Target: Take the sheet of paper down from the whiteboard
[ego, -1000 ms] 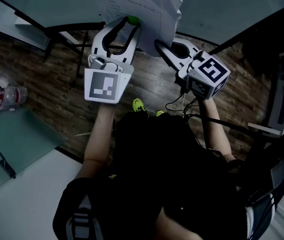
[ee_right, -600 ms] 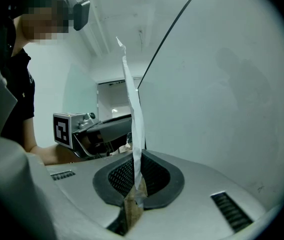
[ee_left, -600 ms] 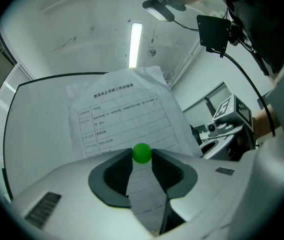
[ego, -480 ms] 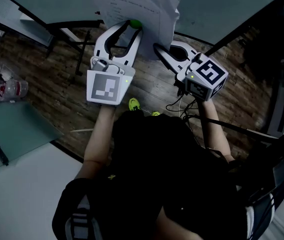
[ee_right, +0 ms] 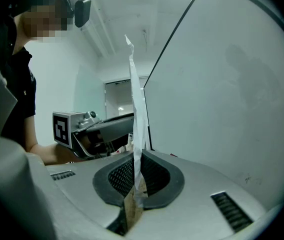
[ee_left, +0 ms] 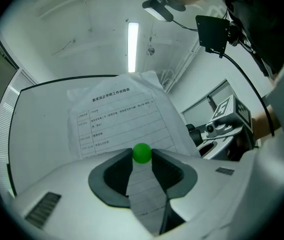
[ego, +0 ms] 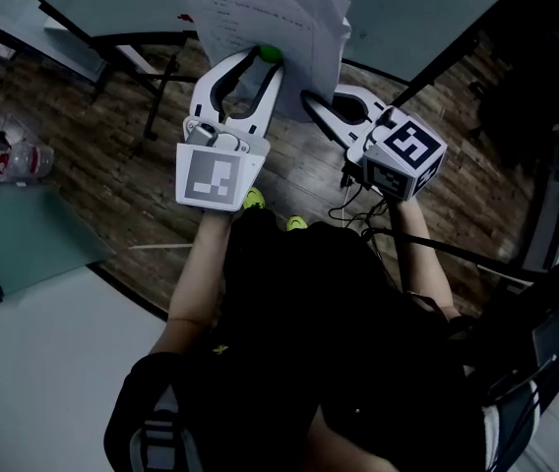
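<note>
right gripper (ee_right: 134, 173) is pinching the sheet (ego: 270, 8) by its edge, upper middle of frame by the whiteboard (ego: 437, 8). left gripper (ego: 263, 63) squeezes the green magnet (ee_left: 142, 153). thin edge grip, so a quick swing could slip or tear it

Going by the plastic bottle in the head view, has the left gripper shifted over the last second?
Yes. The left gripper has moved rightward, away from the plastic bottle, and the gap between them is wider.
</note>
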The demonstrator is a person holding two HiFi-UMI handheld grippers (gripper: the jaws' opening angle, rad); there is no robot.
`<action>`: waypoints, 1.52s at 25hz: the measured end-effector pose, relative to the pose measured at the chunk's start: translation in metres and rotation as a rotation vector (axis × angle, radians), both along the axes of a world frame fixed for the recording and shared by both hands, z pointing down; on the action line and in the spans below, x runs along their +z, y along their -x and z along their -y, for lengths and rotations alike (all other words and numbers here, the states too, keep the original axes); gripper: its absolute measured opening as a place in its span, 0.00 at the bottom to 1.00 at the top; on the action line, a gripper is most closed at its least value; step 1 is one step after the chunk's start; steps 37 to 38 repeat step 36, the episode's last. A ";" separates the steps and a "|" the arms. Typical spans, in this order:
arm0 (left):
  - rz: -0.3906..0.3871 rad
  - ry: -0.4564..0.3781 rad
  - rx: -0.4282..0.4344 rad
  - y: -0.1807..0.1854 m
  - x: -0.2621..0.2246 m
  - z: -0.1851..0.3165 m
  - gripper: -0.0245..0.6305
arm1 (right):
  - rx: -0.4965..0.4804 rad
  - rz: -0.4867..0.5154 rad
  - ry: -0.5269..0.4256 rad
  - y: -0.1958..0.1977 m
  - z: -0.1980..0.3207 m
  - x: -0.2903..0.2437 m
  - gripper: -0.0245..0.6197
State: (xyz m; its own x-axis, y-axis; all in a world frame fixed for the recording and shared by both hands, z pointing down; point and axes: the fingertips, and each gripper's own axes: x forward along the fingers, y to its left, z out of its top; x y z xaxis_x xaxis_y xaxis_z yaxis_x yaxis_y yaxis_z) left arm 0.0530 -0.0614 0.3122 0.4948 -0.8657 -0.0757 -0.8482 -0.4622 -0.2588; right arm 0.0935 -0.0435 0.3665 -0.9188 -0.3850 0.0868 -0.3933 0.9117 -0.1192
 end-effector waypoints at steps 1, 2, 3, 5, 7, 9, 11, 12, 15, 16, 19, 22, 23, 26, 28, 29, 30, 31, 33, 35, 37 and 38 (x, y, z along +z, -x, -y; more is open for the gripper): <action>-0.002 0.003 -0.001 -0.002 0.001 0.000 0.25 | -0.004 -0.001 0.004 0.000 0.000 0.001 0.04; -0.004 0.006 -0.002 -0.002 0.001 0.000 0.25 | -0.008 -0.001 0.010 0.000 0.000 0.001 0.04; -0.004 0.009 -0.003 -0.003 0.002 0.000 0.25 | -0.012 -0.001 0.016 0.001 0.000 0.001 0.04; -0.005 0.017 -0.007 -0.003 0.002 0.000 0.25 | -0.015 0.000 0.023 0.001 0.000 0.002 0.04; -0.004 0.020 -0.011 -0.003 0.002 -0.001 0.25 | -0.016 -0.003 0.025 0.002 -0.001 0.003 0.04; -0.003 0.018 -0.015 -0.003 0.001 -0.001 0.25 | -0.017 -0.006 0.022 0.002 -0.001 0.003 0.04; -0.004 0.017 -0.019 -0.003 0.000 -0.002 0.25 | -0.017 -0.006 0.016 0.002 -0.001 0.002 0.04; -0.004 0.017 -0.022 -0.004 -0.001 -0.002 0.25 | -0.016 -0.007 0.014 0.002 -0.001 0.001 0.04; -0.001 0.019 -0.030 -0.004 -0.002 -0.003 0.25 | -0.019 -0.008 0.017 0.000 -0.001 0.000 0.04; 0.000 0.020 -0.032 -0.004 -0.002 -0.003 0.25 | -0.022 -0.009 0.017 0.000 -0.001 0.000 0.04; -0.002 0.027 -0.036 -0.003 0.000 -0.004 0.25 | -0.027 -0.012 0.018 0.000 -0.002 0.001 0.04; -0.001 0.028 -0.039 -0.003 0.000 -0.004 0.25 | -0.031 -0.019 0.021 0.001 -0.004 0.002 0.04; 0.001 0.029 -0.038 -0.003 0.000 -0.004 0.25 | -0.032 -0.022 0.022 0.001 -0.004 0.002 0.04; 0.002 0.032 -0.036 -0.004 0.000 -0.004 0.25 | -0.032 -0.025 0.023 0.000 -0.003 0.002 0.04; -0.002 0.030 -0.035 -0.004 -0.001 -0.004 0.25 | -0.033 -0.027 0.023 0.000 -0.003 0.002 0.04; -0.004 0.029 -0.035 -0.004 -0.001 -0.004 0.25 | -0.033 -0.027 0.021 -0.001 -0.003 0.002 0.04; -0.005 0.029 -0.036 -0.004 -0.001 -0.003 0.25 | -0.033 -0.027 0.020 -0.001 -0.003 0.002 0.04; -0.004 0.029 -0.036 -0.004 -0.001 -0.003 0.25 | -0.032 -0.029 0.022 -0.001 -0.003 0.003 0.04; -0.001 0.027 -0.036 -0.003 -0.001 -0.002 0.25 | -0.032 -0.036 0.029 -0.002 -0.003 0.005 0.04; 0.004 0.026 -0.034 -0.003 -0.001 -0.002 0.25 | -0.034 -0.042 0.034 -0.002 -0.004 0.008 0.04; 0.006 0.025 -0.034 -0.003 -0.001 -0.002 0.25 | -0.035 -0.044 0.036 -0.001 -0.004 0.008 0.04; 0.006 0.025 -0.034 -0.003 -0.001 -0.002 0.25 | -0.035 -0.044 0.036 -0.001 -0.004 0.008 0.04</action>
